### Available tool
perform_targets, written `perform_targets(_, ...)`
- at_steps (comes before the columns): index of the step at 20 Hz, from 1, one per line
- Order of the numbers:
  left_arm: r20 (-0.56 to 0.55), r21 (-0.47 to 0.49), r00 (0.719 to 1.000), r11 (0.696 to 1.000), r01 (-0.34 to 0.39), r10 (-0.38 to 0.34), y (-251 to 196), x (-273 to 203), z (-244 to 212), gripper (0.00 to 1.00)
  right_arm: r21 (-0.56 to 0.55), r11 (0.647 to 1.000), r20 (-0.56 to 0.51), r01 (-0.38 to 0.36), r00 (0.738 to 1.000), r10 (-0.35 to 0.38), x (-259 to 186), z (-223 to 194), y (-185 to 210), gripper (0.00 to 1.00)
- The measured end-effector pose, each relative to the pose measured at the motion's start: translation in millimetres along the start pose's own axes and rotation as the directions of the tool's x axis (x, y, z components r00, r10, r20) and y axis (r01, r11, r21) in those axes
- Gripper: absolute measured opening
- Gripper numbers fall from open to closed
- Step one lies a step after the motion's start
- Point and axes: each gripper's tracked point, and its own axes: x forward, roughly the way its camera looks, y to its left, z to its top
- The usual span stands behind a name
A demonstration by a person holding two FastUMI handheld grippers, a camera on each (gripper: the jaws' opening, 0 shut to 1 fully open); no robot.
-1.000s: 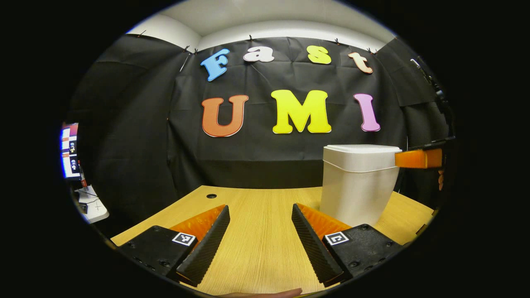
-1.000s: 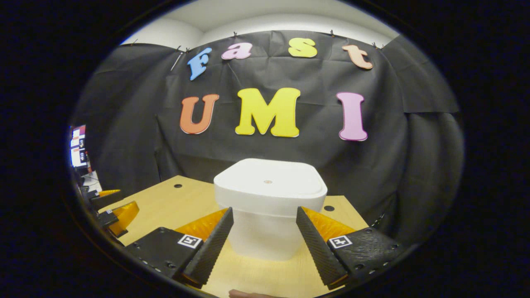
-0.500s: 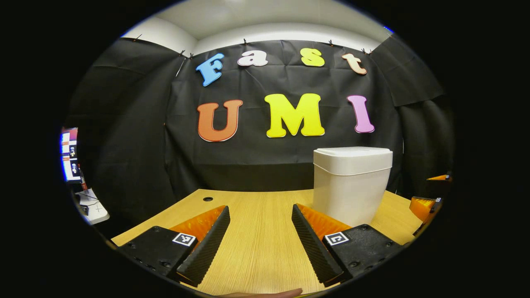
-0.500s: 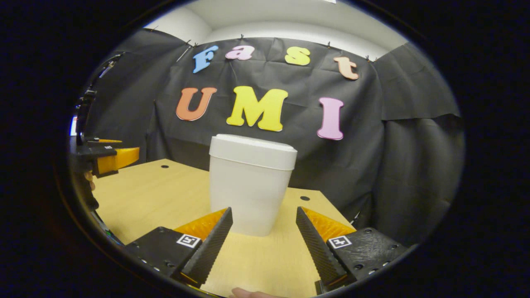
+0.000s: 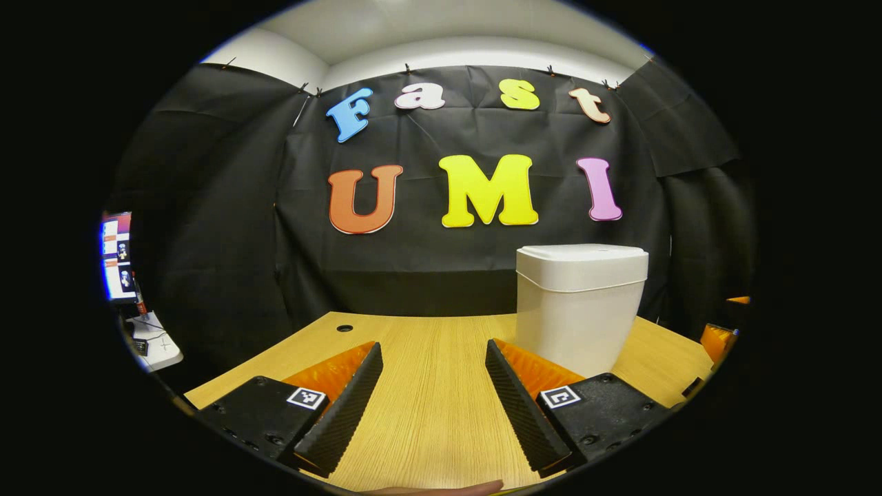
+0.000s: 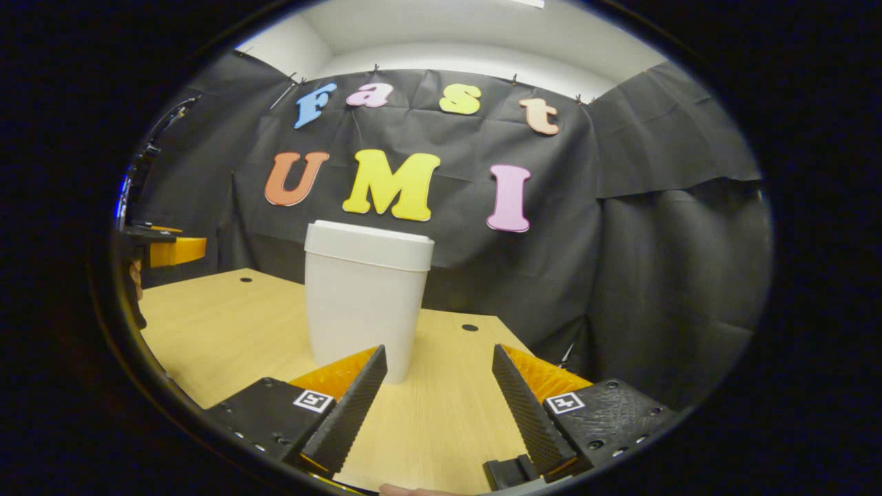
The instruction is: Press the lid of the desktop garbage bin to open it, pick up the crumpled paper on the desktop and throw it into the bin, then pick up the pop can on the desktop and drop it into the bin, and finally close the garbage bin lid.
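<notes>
The garbage bin (image 6: 365,300) stands upright on the worktop (image 5: 427,399) with its lid (image 6: 368,244) down. Both the left gripper (image 5: 431,396) and right gripper (image 6: 437,399) hover low before the bin, jaws apart and empty. Judging by that, the task looks finished.

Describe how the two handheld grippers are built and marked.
Both match: the left gripper and right gripper each carry two wedge-shaped fingers with ribbed inner faces, mounted on black blocks with screw holes. Each block bears a small square black-and-white marker.
</notes>
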Motion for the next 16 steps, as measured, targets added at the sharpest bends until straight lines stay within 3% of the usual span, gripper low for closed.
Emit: perform_targets(16,0.019,-0.015,0.999,0.999,0.032,-0.032,-9,0,2,0.97,-0.042,0.999,0.069,-0.035,0.997,0.038,-7,26,30,0.96)
